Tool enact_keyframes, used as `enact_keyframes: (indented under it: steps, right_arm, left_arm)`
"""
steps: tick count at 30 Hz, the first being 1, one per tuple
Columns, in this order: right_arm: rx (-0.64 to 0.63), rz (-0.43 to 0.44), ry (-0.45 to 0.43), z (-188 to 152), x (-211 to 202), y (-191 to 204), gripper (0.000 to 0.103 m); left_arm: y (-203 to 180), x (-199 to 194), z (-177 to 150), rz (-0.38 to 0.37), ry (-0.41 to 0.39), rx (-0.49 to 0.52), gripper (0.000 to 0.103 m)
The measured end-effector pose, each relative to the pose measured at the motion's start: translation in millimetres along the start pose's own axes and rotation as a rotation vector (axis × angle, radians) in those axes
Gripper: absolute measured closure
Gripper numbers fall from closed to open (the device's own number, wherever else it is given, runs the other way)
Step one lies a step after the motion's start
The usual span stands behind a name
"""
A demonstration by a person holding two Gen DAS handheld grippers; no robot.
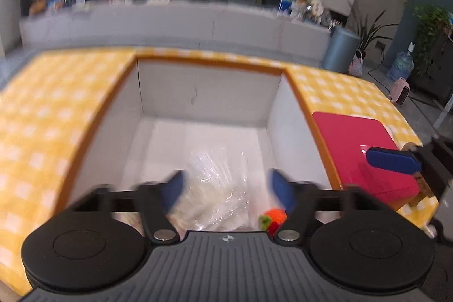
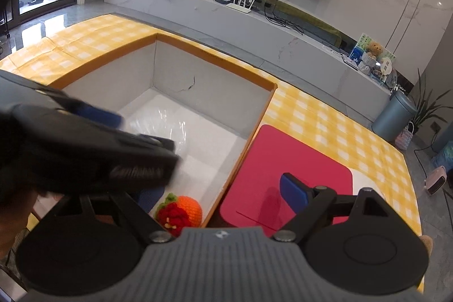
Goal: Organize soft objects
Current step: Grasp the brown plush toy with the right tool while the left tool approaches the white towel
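A large open box (image 1: 209, 92) with an orange rim and white walls sits on the yellow checked table. Inside lie a clear plastic bag of pale soft stuff (image 1: 218, 188) and a crocheted orange and red toy (image 1: 273, 218), also seen in the right wrist view (image 2: 181, 212). My left gripper (image 1: 228, 188) hangs open and empty over the box, above the bag. My right gripper (image 2: 223, 196) is open and empty, straddling the box's right rim, with one finger (image 2: 293, 193) over the red mat (image 2: 286, 169). The left gripper's body (image 2: 85, 149) hides part of the box.
The red mat (image 1: 359, 149) lies on the yellow checked tablecloth (image 1: 51, 109) right of the box. Behind the table are a long grey TV cabinet (image 2: 254, 21), a grey bin (image 2: 393, 118) and plants.
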State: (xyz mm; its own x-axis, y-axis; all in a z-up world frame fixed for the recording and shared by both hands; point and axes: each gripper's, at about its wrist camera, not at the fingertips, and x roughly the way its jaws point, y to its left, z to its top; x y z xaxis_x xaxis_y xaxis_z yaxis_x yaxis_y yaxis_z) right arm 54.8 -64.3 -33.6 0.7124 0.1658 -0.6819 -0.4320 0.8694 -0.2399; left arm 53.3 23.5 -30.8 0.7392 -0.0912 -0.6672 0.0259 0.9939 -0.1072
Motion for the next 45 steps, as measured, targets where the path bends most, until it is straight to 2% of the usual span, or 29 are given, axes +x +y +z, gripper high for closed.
enact_keyframes:
  steps: [3,7,15,23,26,30,34,38,42,45]
  right_arm:
    - [0.011,0.002,-0.006,0,-2,-1,0.016]
    - [0.034,0.001,-0.003,0,-5,-5,0.016]
    - [0.067,-0.018,-0.032,-1,-19,-15,0.016]
    - [0.138,-0.029,-0.11,0,-45,-34,0.016]
    - [0.162,-0.051,-0.135,-1,-57,-45,0.016]
    - [0.175,-0.106,-0.152,-7,-73,-62,0.013]
    - [0.264,-0.151,-0.179,-19,-89,-95,0.011]
    - [0.35,-0.138,-0.195,-40,-99,-135,0.01]
    - [0.434,-0.207,-0.174,-67,-106,-173,0.01]
    - [0.547,-0.254,-0.169,-94,-112,-204,0.008]
  left_arm:
    - [-2,-15,1,0.032,-0.047,0.003,0.006]
    - [11,-29,4,0.005,-0.064,-0.094,0.006]
    - [21,-38,14,-0.055,-0.071,-0.15,0.006]
    - [15,-47,15,-0.014,-0.103,-0.15,0.006]
    - [7,-51,15,-0.041,-0.104,-0.112,0.006]
    - [-6,-59,14,-0.074,-0.114,-0.112,0.006]
    - [-26,-67,11,-0.1,-0.134,-0.051,0.006]
    - [-51,-70,9,-0.12,-0.107,0.0,0.006]
    - [-77,-75,8,-0.172,-0.093,0.059,0.006]
    - [-98,-76,5,-0.221,-0.081,0.121,0.006]
